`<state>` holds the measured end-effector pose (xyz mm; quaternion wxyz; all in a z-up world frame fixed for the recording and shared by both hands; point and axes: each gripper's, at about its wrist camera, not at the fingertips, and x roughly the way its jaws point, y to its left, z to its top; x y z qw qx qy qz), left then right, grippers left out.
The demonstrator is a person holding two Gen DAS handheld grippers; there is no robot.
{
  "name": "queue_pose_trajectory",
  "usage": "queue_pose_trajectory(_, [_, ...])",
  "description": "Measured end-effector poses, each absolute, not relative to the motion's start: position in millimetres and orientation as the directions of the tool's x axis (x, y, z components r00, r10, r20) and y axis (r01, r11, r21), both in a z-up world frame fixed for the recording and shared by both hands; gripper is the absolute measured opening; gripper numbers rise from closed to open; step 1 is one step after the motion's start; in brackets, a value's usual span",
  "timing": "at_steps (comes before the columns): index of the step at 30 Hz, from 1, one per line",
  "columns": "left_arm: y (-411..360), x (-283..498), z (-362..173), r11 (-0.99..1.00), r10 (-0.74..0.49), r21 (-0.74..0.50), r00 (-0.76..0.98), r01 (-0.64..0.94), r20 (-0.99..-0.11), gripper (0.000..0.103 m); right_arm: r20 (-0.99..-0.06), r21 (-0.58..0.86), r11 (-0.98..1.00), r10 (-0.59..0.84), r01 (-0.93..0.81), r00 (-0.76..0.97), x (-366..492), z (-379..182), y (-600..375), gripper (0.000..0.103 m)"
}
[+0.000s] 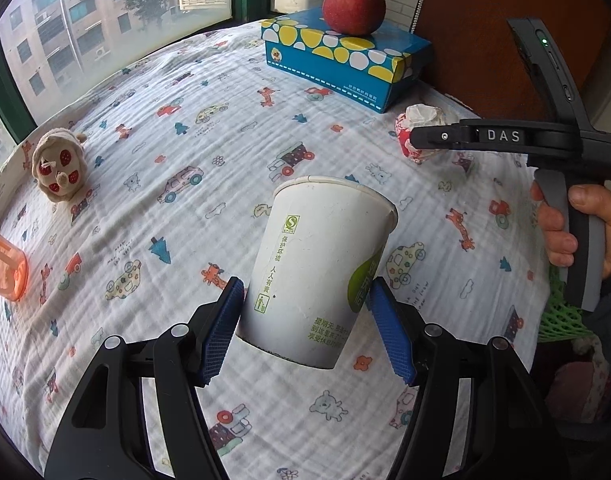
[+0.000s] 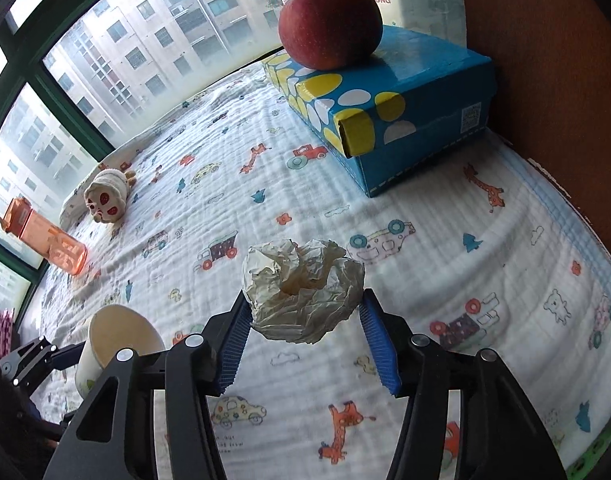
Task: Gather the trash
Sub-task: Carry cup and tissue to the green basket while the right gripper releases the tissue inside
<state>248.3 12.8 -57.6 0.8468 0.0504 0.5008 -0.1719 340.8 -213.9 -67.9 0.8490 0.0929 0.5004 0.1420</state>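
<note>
A white paper cup [image 1: 325,264] with green print hangs tilted above the patterned cloth, and my left gripper [image 1: 305,284] is shut on its lower half, both blue pads against its sides. The same cup [image 2: 117,336] shows its open mouth at the lower left of the right wrist view. A crumpled ball of whitish paper [image 2: 305,292] sits between the blue pads of my right gripper [image 2: 304,296], which touch it on both sides. In the left wrist view the right gripper [image 1: 415,138], held by a hand [image 1: 585,224], reaches that paper wad [image 1: 419,120] near the box.
A blue spotted tissue box [image 2: 405,120] with a red apple [image 2: 329,24] on top stands at the back right. A plush toy [image 2: 105,200] and an orange bottle [image 2: 53,240] lie by the window at the left. Green foam netting [image 1: 561,312] hangs off the right edge.
</note>
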Motion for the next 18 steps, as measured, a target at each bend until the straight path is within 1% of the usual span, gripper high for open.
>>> queue_pose_trajectory(3, [5, 240, -51, 0.932, -0.258, -0.099, 0.444, 0.350, -0.858, 0.064, -0.814, 0.292, 0.942, 0.334, -0.162, 0.475, 313, -55, -222, 0.053])
queue_pose_trajectory(11, [-30, 209, -37, 0.912, -0.307, -0.128, 0.442, 0.389, -0.843, 0.064, -0.813, 0.200, 0.967, 0.255, -0.160, 0.523, 232, -27, -244, 0.053])
queue_pose_trajectory(18, [-63, 178, -29, 0.892, -0.344, -0.147, 0.431, 0.428, -0.834, 0.064, -0.801, 0.206, 0.973, 0.227, -0.100, 0.554, 171, -13, -284, 0.053])
